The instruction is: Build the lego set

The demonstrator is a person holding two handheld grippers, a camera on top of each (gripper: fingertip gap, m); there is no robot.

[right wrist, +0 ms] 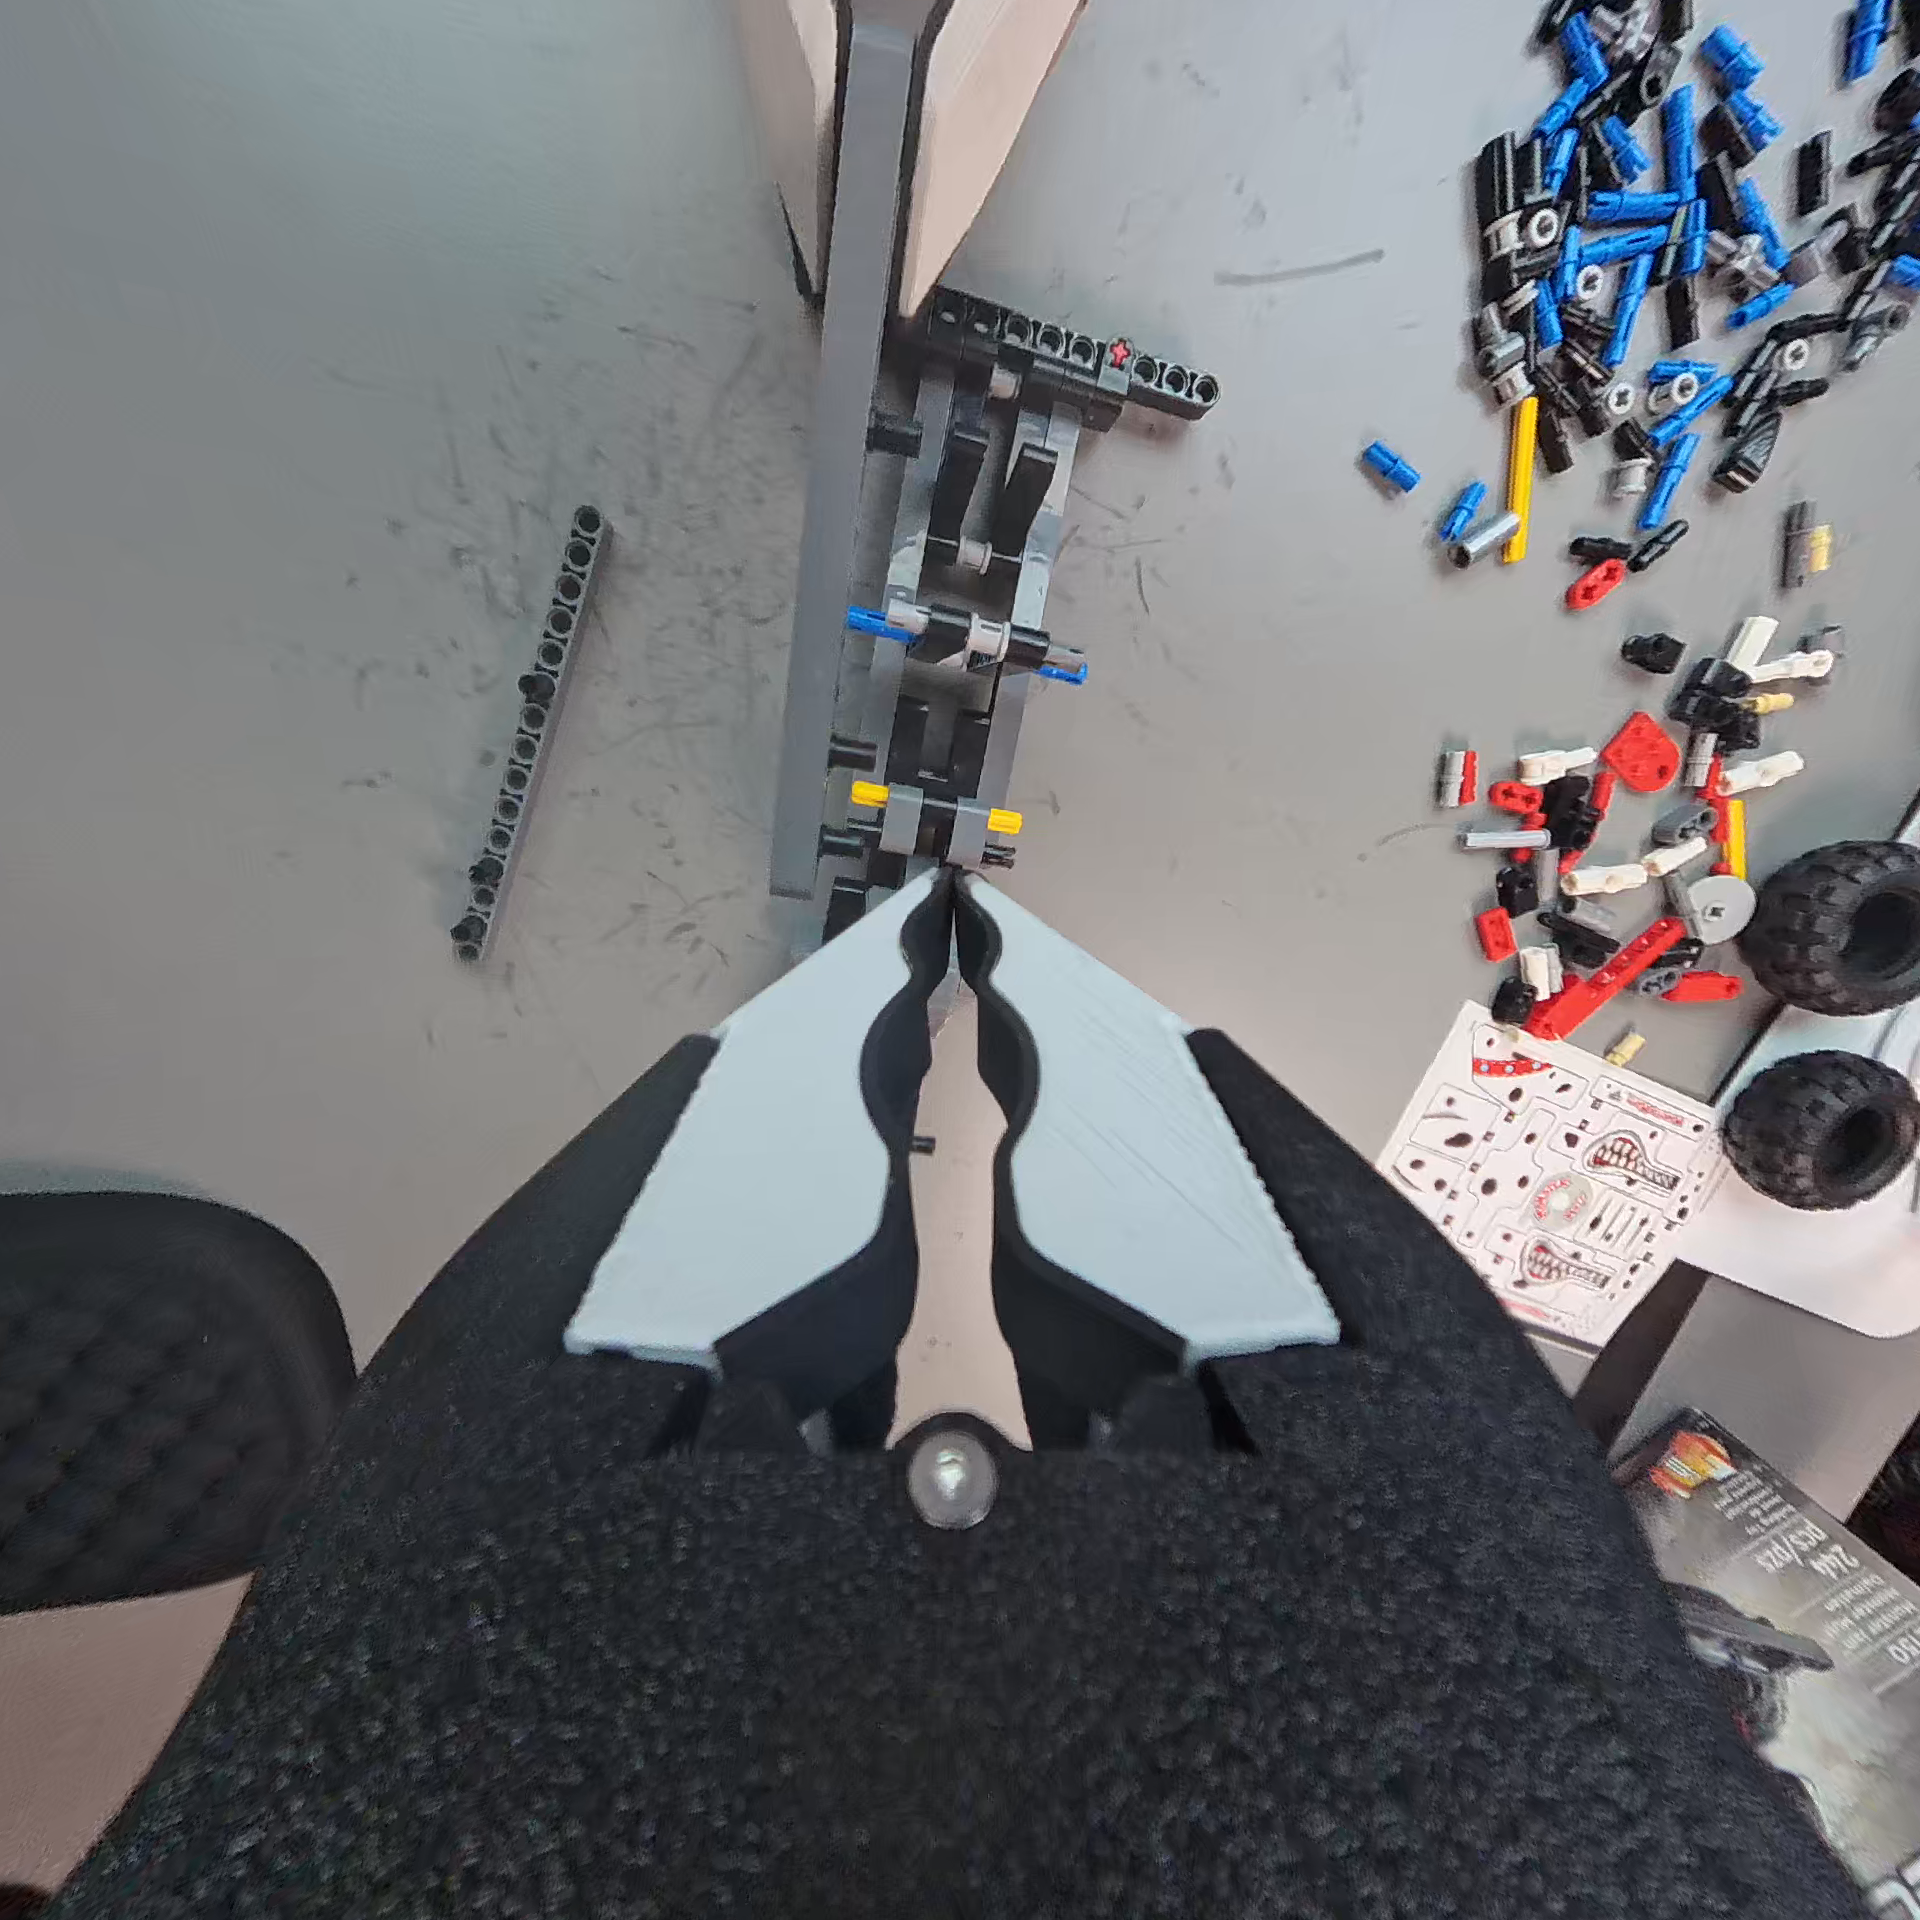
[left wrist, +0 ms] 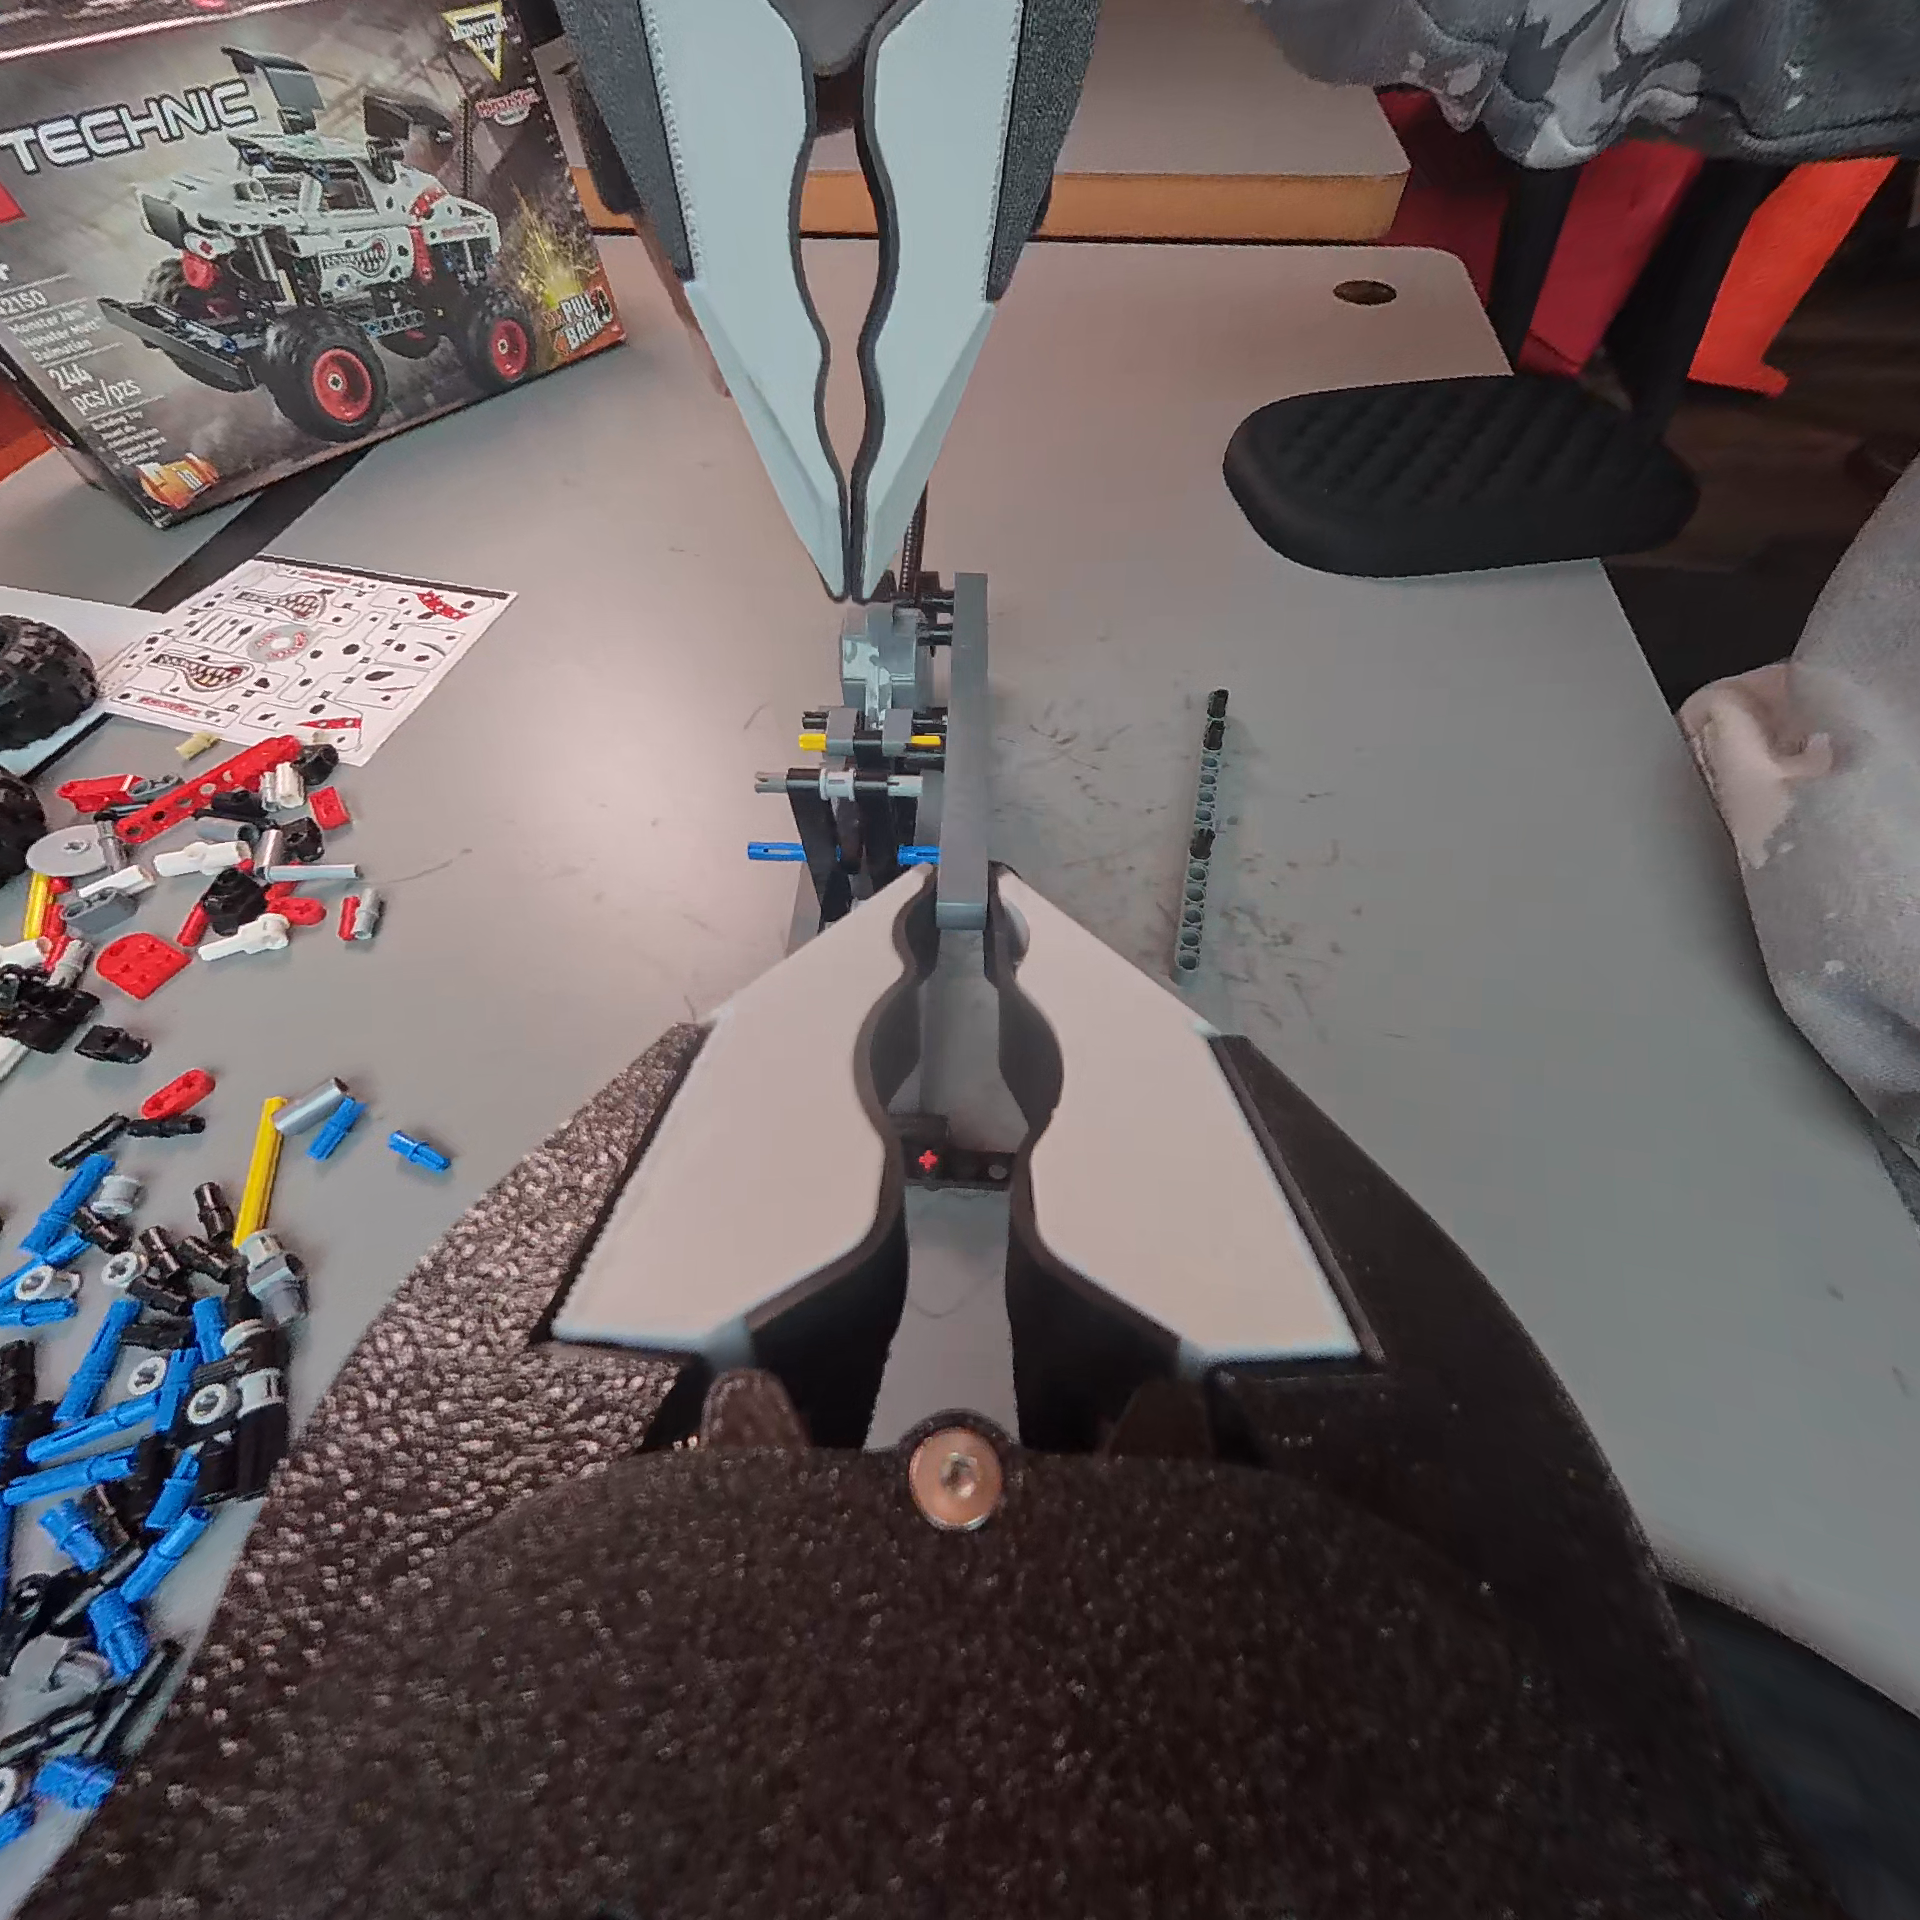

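Observation:
A partly built lego assembly (left wrist: 883,665) of grey and black beams with blue and yellow pins lies on the grey table (left wrist: 1403,1195). My left gripper (left wrist: 961,883) is shut on the near end of its long dark grey beam (left wrist: 971,727). My right gripper (left wrist: 854,592) comes from the far side with its fingertips pressed together, touching the assembly's far end. In the right wrist view the right gripper (right wrist: 951,883) is shut, with its tips against the assembly (right wrist: 966,582) next to a black pin. There the left gripper (right wrist: 868,301) clamps the beam (right wrist: 831,623) at the top.
A loose grey beam with black pins (left wrist: 1200,831) lies right of the assembly. Loose blue, black and red parts (left wrist: 135,1299), a sticker sheet (left wrist: 312,655), black tyres (right wrist: 1839,925) and the set's box (left wrist: 291,239) are on the left. A black padded armrest (left wrist: 1455,473) is at the far right. One gripper's finger ends stand about 9 cm off the other's.

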